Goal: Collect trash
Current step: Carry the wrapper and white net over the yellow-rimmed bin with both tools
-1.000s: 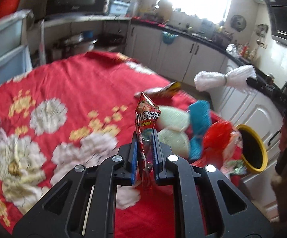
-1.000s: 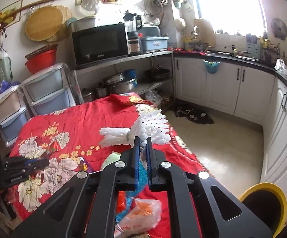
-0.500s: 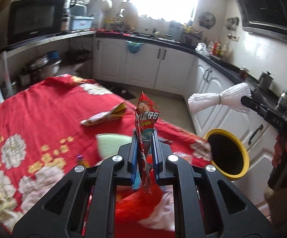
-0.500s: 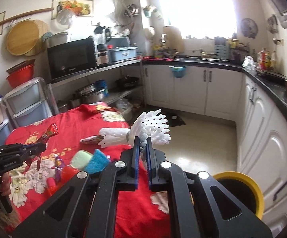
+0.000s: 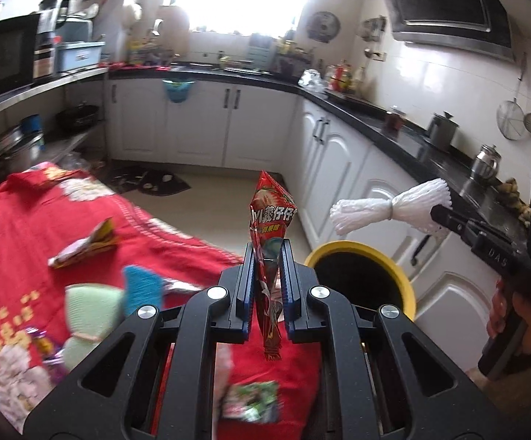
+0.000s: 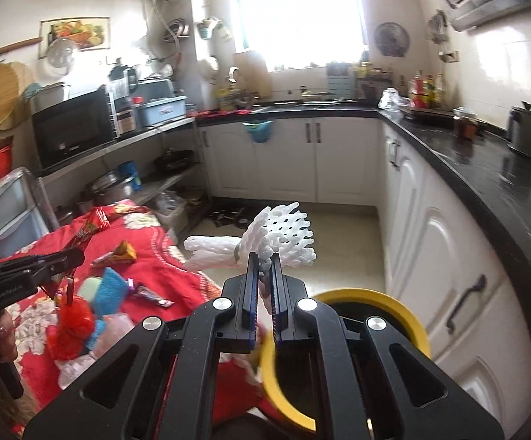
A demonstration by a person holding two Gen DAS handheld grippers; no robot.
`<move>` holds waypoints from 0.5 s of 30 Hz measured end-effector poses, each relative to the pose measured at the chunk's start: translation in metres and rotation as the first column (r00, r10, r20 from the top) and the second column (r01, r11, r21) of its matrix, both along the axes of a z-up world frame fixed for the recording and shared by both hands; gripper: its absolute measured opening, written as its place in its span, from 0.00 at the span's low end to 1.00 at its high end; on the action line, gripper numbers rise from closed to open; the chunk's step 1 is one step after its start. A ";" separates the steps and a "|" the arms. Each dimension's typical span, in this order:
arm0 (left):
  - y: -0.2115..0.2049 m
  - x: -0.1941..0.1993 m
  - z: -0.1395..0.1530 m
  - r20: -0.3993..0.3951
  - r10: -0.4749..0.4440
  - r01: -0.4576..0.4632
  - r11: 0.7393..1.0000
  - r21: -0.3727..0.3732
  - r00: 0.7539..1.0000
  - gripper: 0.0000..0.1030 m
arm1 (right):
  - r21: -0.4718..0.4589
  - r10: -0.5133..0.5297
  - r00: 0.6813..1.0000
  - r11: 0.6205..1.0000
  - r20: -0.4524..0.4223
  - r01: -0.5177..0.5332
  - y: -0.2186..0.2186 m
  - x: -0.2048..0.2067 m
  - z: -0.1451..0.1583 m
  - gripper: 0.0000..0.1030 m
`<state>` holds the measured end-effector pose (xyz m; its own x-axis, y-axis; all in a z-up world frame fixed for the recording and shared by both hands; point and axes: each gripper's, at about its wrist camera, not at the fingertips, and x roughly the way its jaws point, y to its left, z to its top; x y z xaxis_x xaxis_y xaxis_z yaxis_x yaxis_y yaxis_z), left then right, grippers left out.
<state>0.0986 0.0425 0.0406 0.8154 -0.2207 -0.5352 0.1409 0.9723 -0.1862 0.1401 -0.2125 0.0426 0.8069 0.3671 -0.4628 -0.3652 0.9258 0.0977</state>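
Both my grippers loaded, trash held up near the bin.

My left gripper point(image 5: 268, 256) is clamped on a red triangular snack wrapper point(image 5: 271, 216), which stands upright between the blue pads with its tail hanging below them. My right gripper point(image 6: 264, 262) is clamped on a white foam fruit net tied in the middle point(image 6: 265, 242), fanned out above the pads; from the left wrist view that net point(image 5: 390, 209) sits at 3 o'clock of the wrapper. The round black bin with a yellow rim point(image 5: 408, 282) is on the floor at 4 o'clock of the wrapper, just beside the red floral tablecloth point(image 5: 26, 220). More litter lies on the cloth: a folded yellow-and-red wrapper point(image 5: 85, 247) at 9 o'clock, a pale green and a blue scrub pad point(image 5: 140, 288) at 8 o'clock.
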 end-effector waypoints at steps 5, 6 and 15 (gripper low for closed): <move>-0.028 0.017 -0.002 0.004 -0.054 0.054 0.999 -0.002 0.999 0.08 | -0.016 -0.065 0.998 0.998 -0.008 0.065 -0.024 -0.003 -0.008 0.06; -0.034 0.021 -0.002 0.002 -0.065 0.065 0.998 -0.004 0.998 0.08 | -0.017 -0.073 0.997 0.997 -0.011 0.072 -0.029 -0.002 -0.010 0.06; -0.077 0.046 -0.010 -0.002 -0.141 0.141 0.990 0.000 0.990 0.08 | -0.072 -0.156 0.987 0.985 -0.028 0.154 -0.050 -0.005 -0.024 0.06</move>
<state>0.1448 -0.0341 0.0303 0.7752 -0.3331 -0.5368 0.2761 0.9429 -0.1864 0.1354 -0.2625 0.0185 0.8352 0.2050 -0.5104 -0.2144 0.9759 0.0412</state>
